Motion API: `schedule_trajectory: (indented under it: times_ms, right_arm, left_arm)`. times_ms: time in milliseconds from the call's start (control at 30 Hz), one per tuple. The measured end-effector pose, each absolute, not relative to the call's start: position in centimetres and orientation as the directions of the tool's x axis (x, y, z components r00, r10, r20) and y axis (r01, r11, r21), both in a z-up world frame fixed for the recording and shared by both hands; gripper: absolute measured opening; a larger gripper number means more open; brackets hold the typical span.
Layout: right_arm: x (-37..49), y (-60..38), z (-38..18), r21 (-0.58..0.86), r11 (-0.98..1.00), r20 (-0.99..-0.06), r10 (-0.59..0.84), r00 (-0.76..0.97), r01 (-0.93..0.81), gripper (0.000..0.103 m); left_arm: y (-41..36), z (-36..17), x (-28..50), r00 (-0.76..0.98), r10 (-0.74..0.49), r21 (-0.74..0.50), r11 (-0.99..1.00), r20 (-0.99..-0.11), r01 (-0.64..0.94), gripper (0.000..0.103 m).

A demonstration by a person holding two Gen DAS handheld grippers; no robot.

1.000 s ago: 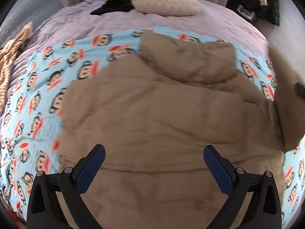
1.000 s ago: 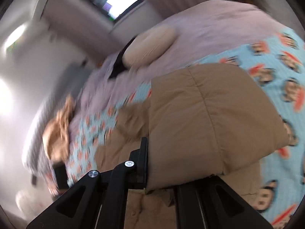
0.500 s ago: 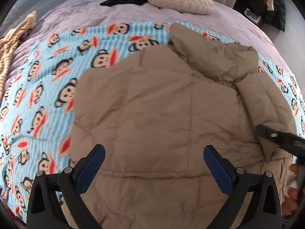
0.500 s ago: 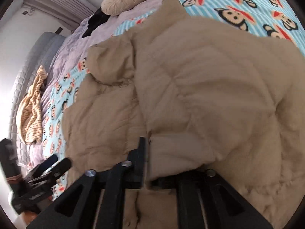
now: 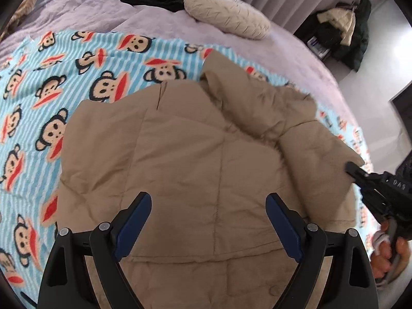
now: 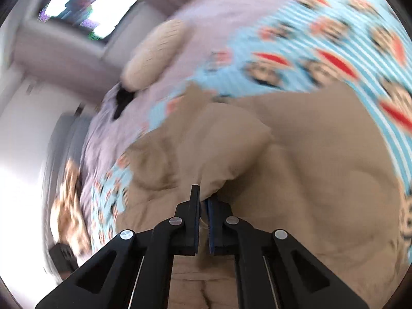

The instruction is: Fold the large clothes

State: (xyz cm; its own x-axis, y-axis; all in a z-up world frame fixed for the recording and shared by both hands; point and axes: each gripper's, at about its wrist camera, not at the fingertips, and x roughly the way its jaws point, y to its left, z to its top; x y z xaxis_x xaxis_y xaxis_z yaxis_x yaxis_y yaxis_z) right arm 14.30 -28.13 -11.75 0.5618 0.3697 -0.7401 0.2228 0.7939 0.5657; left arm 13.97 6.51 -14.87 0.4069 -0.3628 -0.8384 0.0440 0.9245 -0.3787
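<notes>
Left gripper [image 5: 208, 221]: jaws standing wide apart, nothing between the blue pads [image 5: 134, 224], hovering over the near part of the tan quilted jacket [image 5: 195, 159].

Right gripper [image 6: 203, 206]: jaws nearly closed, looking like they're pinching a fold of jacket [image 6: 231, 159] fabric at the tips; frame is motion-blurred so contact detail is soft. In the left wrist view the right gripper [image 5: 352, 167] is reaching in from the right edge, tip at the folded-over sleeve [image 5: 316, 164], with the person's hand [image 5: 388, 252] gripping it below.

Jacket is lying spread on the monkey-print blanket [image 5: 85, 77], directly under and ahead of the left jaws. Blanket is sitting on the lilac bedcover [image 5: 159, 23]. Cream pillow [image 5: 226, 13] is lying at the far end of the bed.
</notes>
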Motion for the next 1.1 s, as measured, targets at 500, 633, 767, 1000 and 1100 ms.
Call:
schedule_trajectory:
  times_ms: [500, 633, 767, 1000, 1100]
  right_arm:
    - [11.2, -19.3, -14.7, 0.425, 0.905, -0.878, 0.411, 0.247, 0.004, 0.068]
    - [7.3, -27.8, -14.0, 0.438, 0.877, -0.881, 0.376, 0.289, 0.195, 0.068]
    - [4.2, -36.0, -14.8, 0.481, 0.759, -0.867, 0.337, 0.367, 0.438, 0.067]
    - [3.3, -42.1, -15.8, 0.564, 0.596, -0.813, 0.28, 0.51, 0.572, 0.006]
    - [4.3, -39.7, -15.7, 0.569, 0.651, -0.805, 0.315, 0.503, 0.503, 0.005]
  left_arm:
    - [9.3, -15.6, 14.5, 0.34, -0.58, -0.608, 0.793, -0.74, 0.028, 0.092]
    - [7.6, -17.1, 14.8, 0.28, -0.598, -0.616, 0.787, -0.751, 0.031, 0.092]
    - [5.2, -18.1, 15.9, 0.24, -0.603, -0.611, 0.79, -0.761, 0.048, 0.074]
    - [4.1, -16.7, 15.2, 0.259, -0.559, -0.554, 0.827, -0.788, 0.097, 0.011]
    - [6.1, -17.8, 13.6, 0.254, -0.499, -0.498, 0.864, -0.829, 0.072, 0.011]
